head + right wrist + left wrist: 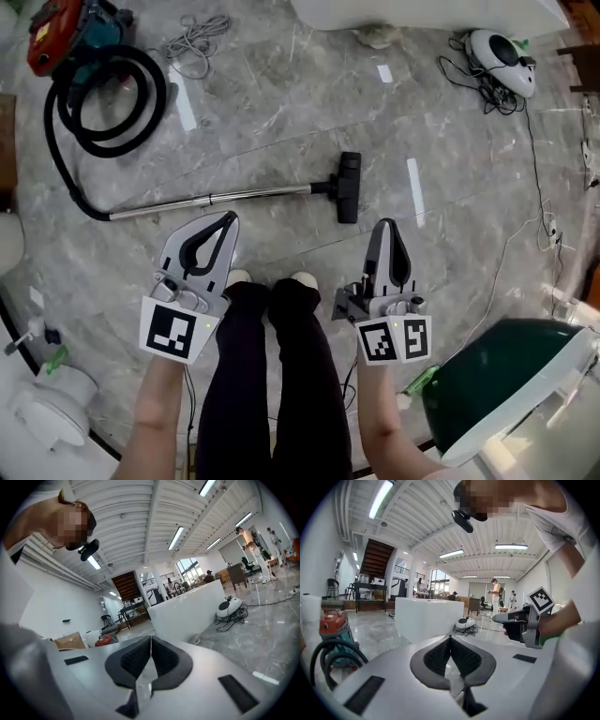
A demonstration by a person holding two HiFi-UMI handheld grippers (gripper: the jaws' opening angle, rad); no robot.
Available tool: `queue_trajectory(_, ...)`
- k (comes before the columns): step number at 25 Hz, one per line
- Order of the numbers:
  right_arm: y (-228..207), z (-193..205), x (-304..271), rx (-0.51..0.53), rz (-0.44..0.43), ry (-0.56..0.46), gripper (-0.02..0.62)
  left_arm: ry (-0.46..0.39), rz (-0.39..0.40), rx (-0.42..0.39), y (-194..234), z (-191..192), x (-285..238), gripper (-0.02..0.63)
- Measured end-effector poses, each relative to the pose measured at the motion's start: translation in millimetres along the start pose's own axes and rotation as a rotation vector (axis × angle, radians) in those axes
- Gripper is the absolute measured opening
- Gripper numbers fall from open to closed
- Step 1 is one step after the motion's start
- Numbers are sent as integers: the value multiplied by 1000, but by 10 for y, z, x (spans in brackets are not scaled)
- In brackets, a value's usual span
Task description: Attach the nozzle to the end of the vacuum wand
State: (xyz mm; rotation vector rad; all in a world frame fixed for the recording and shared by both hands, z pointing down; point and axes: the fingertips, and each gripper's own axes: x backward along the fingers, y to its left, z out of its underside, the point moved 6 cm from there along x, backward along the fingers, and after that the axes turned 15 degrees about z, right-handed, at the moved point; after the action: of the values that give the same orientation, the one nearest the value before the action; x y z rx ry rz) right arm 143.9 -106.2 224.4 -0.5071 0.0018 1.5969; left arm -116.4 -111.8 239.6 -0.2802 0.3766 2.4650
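In the head view a silver vacuum wand [211, 199] lies on the marble floor with a black floor nozzle [348, 187] at its right end, touching it. A black hose [75, 178] runs from the wand's left end to the red and teal vacuum [66, 33]. My left gripper [228, 219] is held up near the person's body, short of the wand, shut and holding nothing. My right gripper [385, 226] hovers below and right of the nozzle, also shut and holding nothing. Both gripper views look level across the room, with the left gripper's [450, 639] and the right gripper's [150, 639] pads pressed together.
A white and black device [504, 58] with tangled cables lies at the far right. A green bin [502, 384] stands at the lower right, a coiled grey cord [195, 39] at the top, white objects [42, 408] at the lower left. A white counter [426, 618] stands ahead.
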Motion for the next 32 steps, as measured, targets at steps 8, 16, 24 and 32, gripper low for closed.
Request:
queue_trajectory(8,482,-1734,530,-45,-37,-41,17,-49,-52,13,-391,-1804,565,9)
queue_trajectory(16,849,-2973,1124,-82,-129,-66,17,-96,-34,-8,-922,-3072,981,9)
queue_trajectory(24,1173,-3370,1670,-148,-173,-70,17,-99,-79,-32,-1123,-3615,1407,9)
queue_trajectory(32,1336,-3374,1888,-113,-167,-67,17,-189,-127,83,-1178,-3615,1681,9)
